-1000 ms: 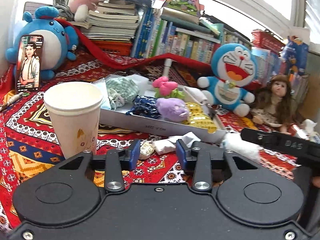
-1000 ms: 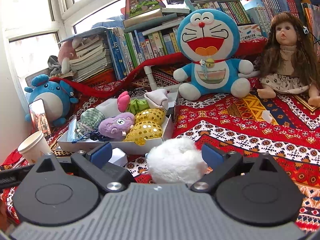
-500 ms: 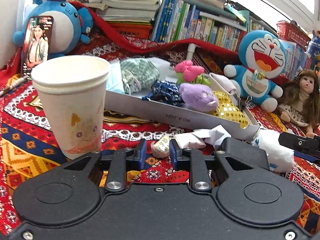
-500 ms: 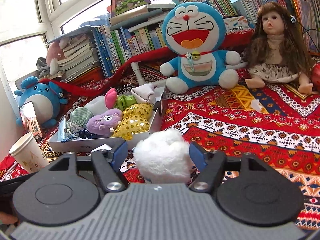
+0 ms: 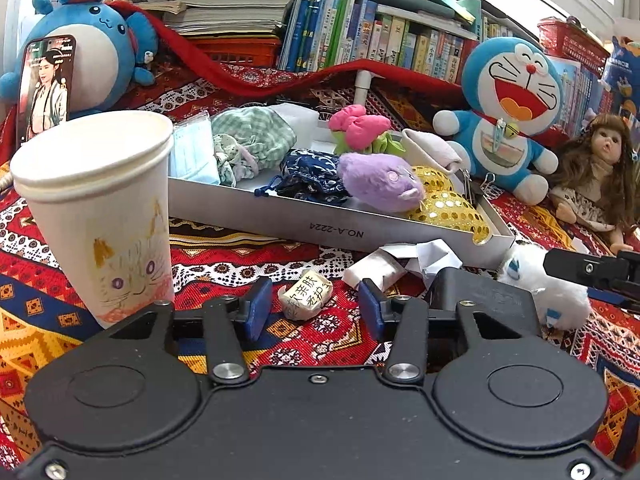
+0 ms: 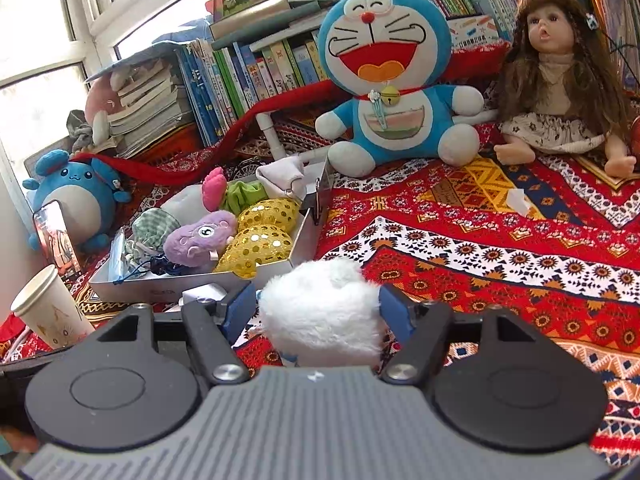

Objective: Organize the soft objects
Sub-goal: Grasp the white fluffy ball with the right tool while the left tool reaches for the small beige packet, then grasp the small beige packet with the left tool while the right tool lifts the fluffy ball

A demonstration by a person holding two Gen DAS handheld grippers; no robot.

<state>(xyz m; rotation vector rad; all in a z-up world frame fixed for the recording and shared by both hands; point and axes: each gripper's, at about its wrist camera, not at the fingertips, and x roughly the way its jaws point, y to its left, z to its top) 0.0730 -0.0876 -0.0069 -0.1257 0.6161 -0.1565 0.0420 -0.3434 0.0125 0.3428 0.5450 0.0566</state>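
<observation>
White fluff fills the right gripper (image 6: 318,310), whose blue pads press both sides of a white plush toy (image 6: 320,312) on the patterned cloth (image 6: 500,248). The left gripper (image 5: 312,306) is spread around a small wrapped packet (image 5: 306,294), not touching it. Beyond lies the grey tray (image 5: 320,232) holding a purple plush (image 5: 380,180) and gold sequin pouches (image 5: 448,204); a paper cup (image 5: 96,208) stands at its left.

Fluffy white plush toy (image 6: 324,308), matt metal tray (image 5: 280,220), paper cup (image 5: 100,216).
</observation>
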